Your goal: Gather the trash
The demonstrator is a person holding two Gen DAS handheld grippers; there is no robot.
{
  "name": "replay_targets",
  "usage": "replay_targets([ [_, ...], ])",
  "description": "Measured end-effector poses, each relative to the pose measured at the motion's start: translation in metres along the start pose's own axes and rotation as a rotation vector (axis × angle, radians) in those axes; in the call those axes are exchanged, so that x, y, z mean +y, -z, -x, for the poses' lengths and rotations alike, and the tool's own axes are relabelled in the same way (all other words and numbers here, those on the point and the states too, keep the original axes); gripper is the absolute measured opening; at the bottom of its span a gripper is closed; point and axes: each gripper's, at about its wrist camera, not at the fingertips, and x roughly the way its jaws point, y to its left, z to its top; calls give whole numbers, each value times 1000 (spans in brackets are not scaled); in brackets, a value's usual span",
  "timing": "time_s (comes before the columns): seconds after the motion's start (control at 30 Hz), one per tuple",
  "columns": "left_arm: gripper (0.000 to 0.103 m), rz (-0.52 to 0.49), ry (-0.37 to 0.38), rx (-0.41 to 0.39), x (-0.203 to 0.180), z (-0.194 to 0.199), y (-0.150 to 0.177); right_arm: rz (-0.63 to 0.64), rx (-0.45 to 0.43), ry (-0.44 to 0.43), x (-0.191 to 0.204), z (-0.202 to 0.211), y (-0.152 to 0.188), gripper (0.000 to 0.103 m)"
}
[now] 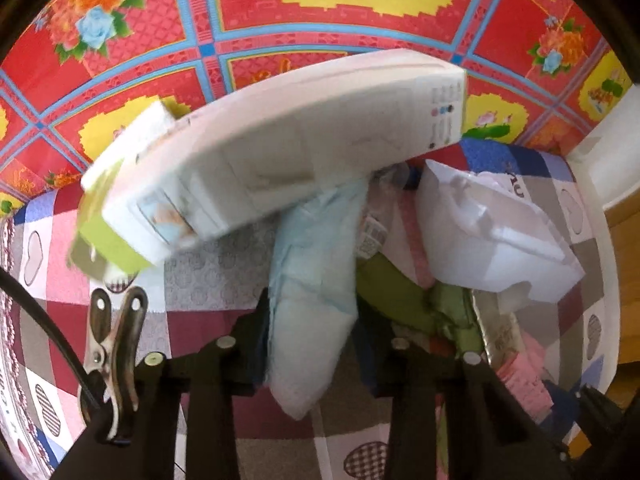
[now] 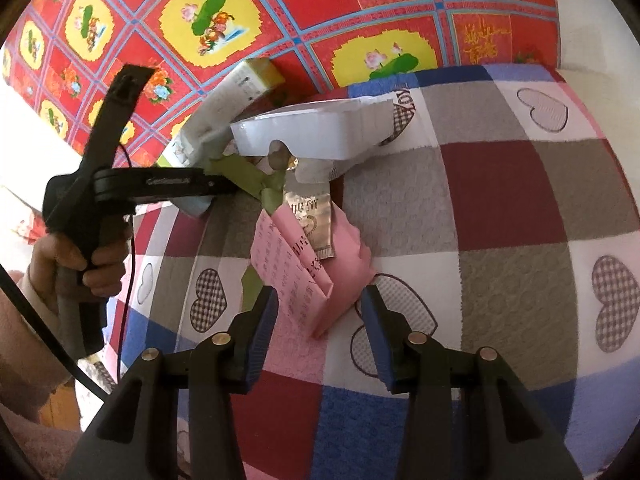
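Basically trash is heaped near the patchwork quilt (image 2: 500, 200) edge for pickup; left gripper (image 1: 312, 344) pinches a pale blue wrapper (image 1: 308, 300), its long axis along the fingers, tip toward the white carton (image 1: 288, 152); right gripper (image 2: 318, 312) stands half-open, empty, straddling the pink leaflet (image 2: 296, 280), which runs diagonally toward the heap

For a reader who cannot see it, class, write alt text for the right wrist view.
An open right gripper hovers over folded pink paper on a checked heart-print cloth. Behind it lie a silver wrapper and white tray; the left gripper reaches in.
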Motion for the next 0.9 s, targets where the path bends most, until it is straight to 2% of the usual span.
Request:
replay_targets([
  [0.03, 33, 4, 9, 2, 4, 2, 2, -3, 1, -7, 0, -2, 2, 44],
  [0.17, 32, 5, 30, -2, 20, 15, 16, 8, -12, -24, 5, -6, 8, 19],
  [0.27, 32, 12, 52, 3, 32, 27, 31, 25, -24, -44, 12, -5, 13, 12],
  [0.37, 32, 25, 72, 11, 42, 36, 48, 51, -29, -67, 22, -4, 17, 8],
  [0.6, 33, 32, 115, 12, 49, 58, 75, 104, 5, -98, 46, -2, 30, 7],
  [0.9, 39, 51, 186, -13, 66, 83, 95, 145, 65, -100, 62, -1, 52, 7],
])
